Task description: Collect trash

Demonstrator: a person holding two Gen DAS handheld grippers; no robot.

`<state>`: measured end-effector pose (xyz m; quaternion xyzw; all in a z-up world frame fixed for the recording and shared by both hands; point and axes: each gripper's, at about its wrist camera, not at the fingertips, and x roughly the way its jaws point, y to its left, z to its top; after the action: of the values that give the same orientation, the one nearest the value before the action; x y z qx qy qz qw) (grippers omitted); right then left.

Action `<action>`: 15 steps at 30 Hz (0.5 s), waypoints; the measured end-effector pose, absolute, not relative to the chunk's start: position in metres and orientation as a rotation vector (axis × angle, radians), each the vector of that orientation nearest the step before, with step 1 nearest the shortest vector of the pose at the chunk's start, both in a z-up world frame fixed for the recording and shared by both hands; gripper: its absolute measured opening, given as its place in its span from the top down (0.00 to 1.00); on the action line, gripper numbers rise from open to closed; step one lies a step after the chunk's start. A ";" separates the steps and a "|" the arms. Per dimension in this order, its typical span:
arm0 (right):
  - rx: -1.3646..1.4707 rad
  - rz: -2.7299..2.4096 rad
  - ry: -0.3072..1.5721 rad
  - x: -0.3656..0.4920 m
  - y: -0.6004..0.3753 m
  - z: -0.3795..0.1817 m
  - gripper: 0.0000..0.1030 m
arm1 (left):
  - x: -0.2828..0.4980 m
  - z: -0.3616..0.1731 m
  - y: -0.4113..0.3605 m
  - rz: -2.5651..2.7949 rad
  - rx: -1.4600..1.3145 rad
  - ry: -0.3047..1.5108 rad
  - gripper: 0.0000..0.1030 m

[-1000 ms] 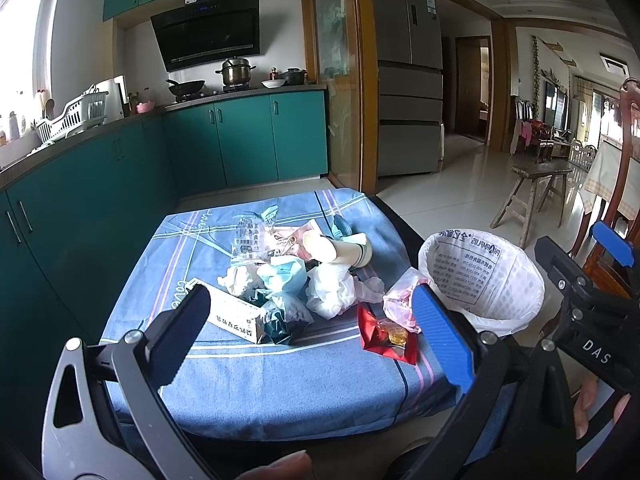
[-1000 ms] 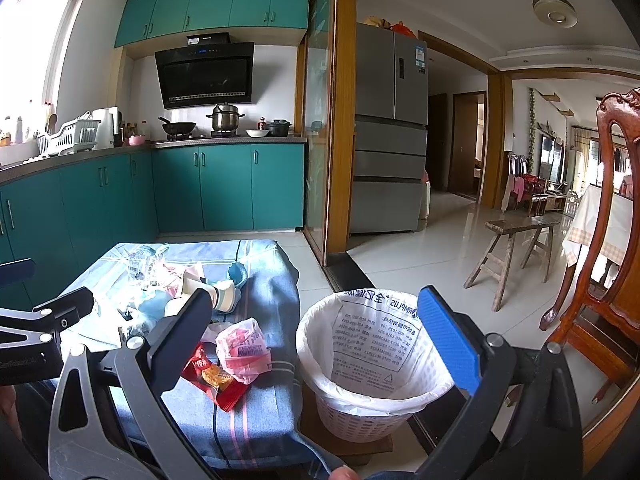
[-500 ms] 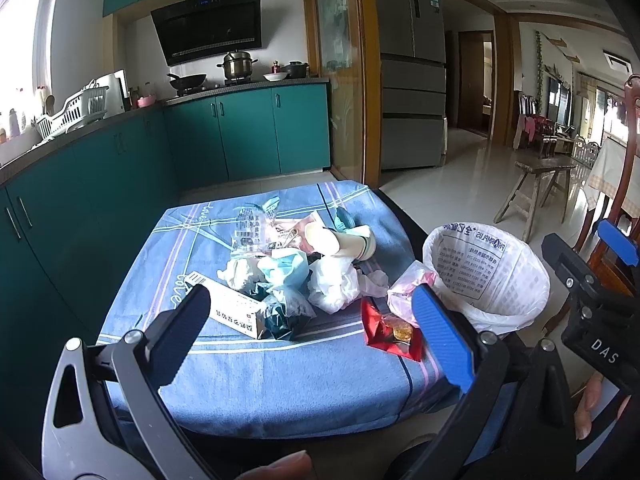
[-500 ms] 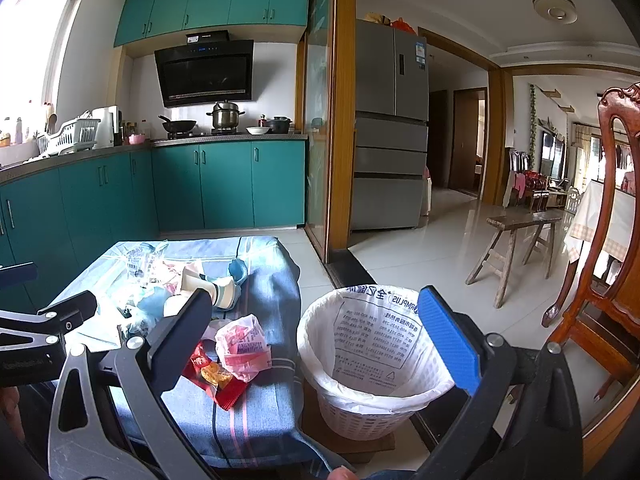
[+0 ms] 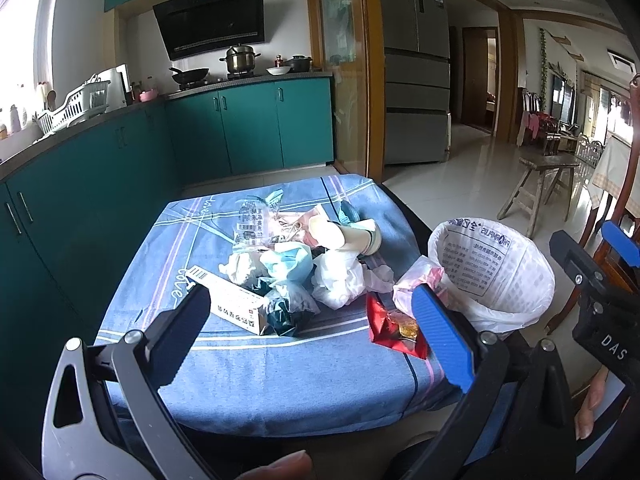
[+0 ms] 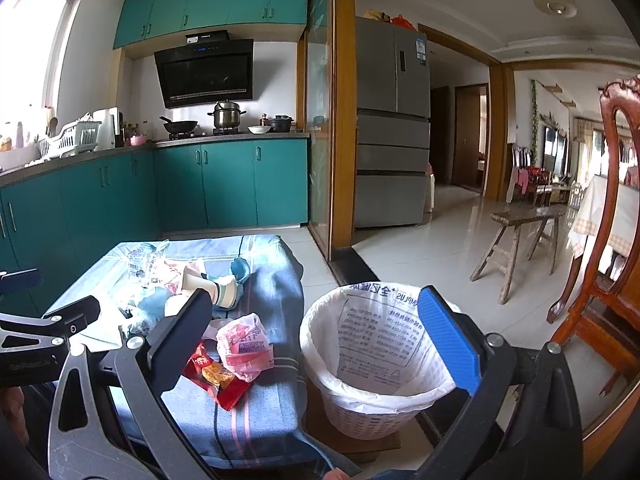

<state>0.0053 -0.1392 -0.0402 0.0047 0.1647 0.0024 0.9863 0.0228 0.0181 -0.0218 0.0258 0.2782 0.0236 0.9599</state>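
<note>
Both tools are hanging wide open with nothing in them: left tool [image 5: 312, 332] is hovering over the near edge of the blue-cloth worktop [image 5: 280, 376], right tool [image 6: 316, 332] over by the lined bin [image 6: 380, 360]. The trash pile [image 5: 304, 264] is sitting mid-worktop, with a red wrapper [image 5: 394, 328] lying nearest the bin.

I hold my left gripper [image 5: 312, 340] level with its black and blue fingers [image 5: 442, 338] spread wide, gripping nothing; my right gripper [image 6: 316, 342] sits beside it, equally wide and unloaded.
</note>
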 end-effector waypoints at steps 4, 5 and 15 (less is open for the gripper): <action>0.028 0.010 0.342 0.007 -0.142 -0.041 0.03 | 0.024 -0.023 0.021 0.050 0.041 0.565 0.03; 0.023 0.006 0.344 0.007 -0.141 -0.041 0.03 | 0.024 -0.024 0.021 0.047 0.037 0.568 0.03; -0.013 -0.011 0.348 0.016 -0.135 -0.038 0.03 | 0.037 -0.036 0.031 0.029 0.036 0.592 0.03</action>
<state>0.0156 -0.1350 -0.0376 -0.0065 0.1730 -0.0056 0.9849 0.0366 0.0311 -0.0362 0.0175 0.2915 0.0145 0.9563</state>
